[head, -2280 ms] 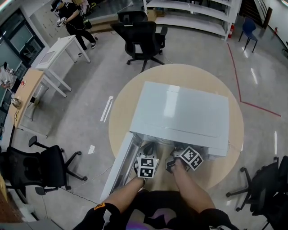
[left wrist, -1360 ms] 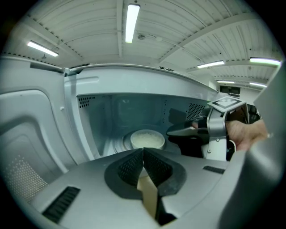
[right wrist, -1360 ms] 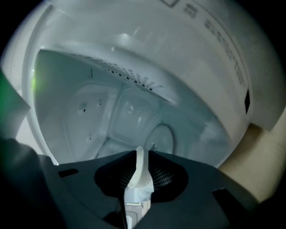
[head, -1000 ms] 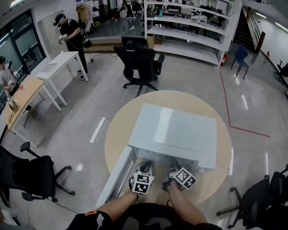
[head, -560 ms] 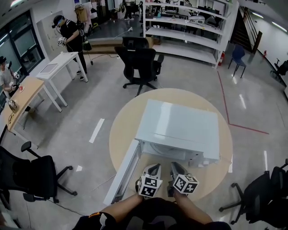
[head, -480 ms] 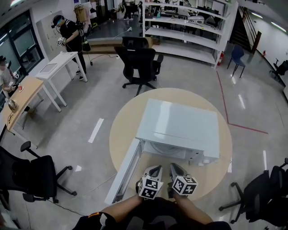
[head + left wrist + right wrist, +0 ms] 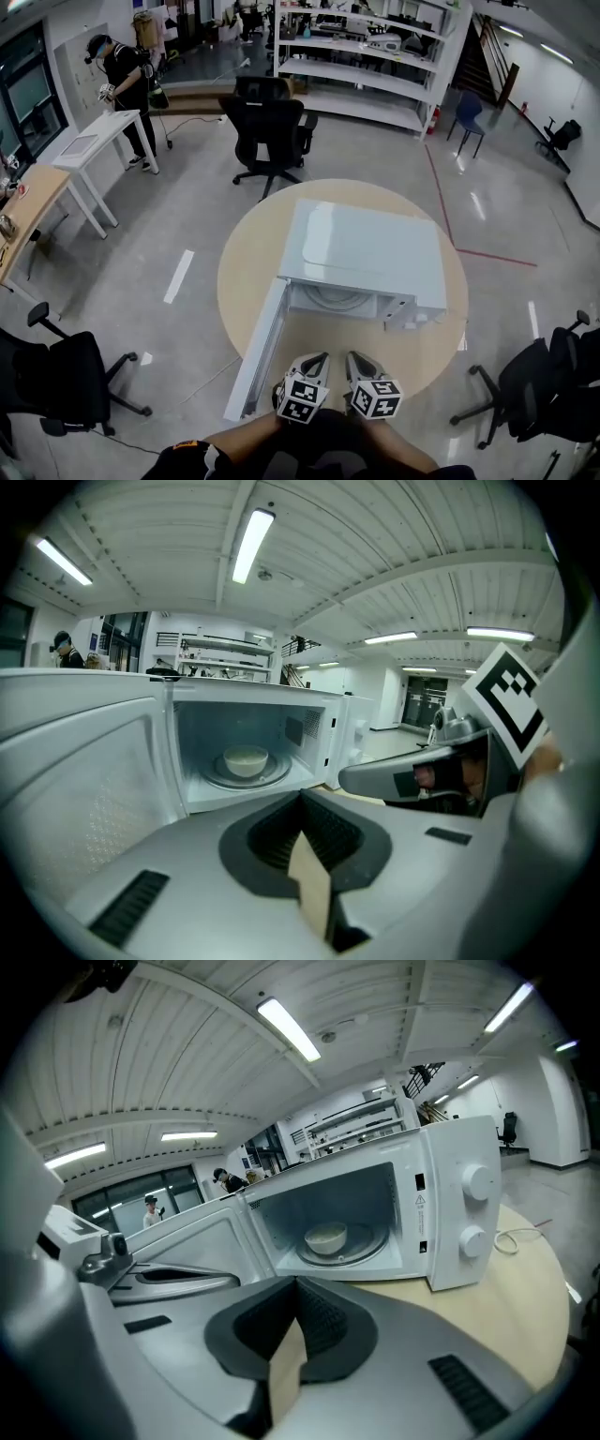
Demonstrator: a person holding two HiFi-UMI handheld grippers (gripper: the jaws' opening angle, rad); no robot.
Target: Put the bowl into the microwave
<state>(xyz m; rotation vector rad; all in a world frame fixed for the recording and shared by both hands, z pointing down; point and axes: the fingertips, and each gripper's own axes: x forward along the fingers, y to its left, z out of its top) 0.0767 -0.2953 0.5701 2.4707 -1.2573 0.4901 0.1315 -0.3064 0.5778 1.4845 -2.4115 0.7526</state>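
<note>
Round table (image 7: 412,356), centre frame: I've drawn my left gripper (image 7: 316,359) and right gripper (image 7: 354,360) back out of the microwave (image 7: 366,248), both closed on nothing. The bowl (image 7: 246,759) sits inside, so the placing looks done.

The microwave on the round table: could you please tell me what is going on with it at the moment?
A person holds a gripper in each hand. The bowl sits on the turntable inside the microwave, whose door stands open on the person's left. The left gripper and right gripper are both outside it, over the near part of the round table, jaws shut with nothing between them. The door is not yet closed.
</note>
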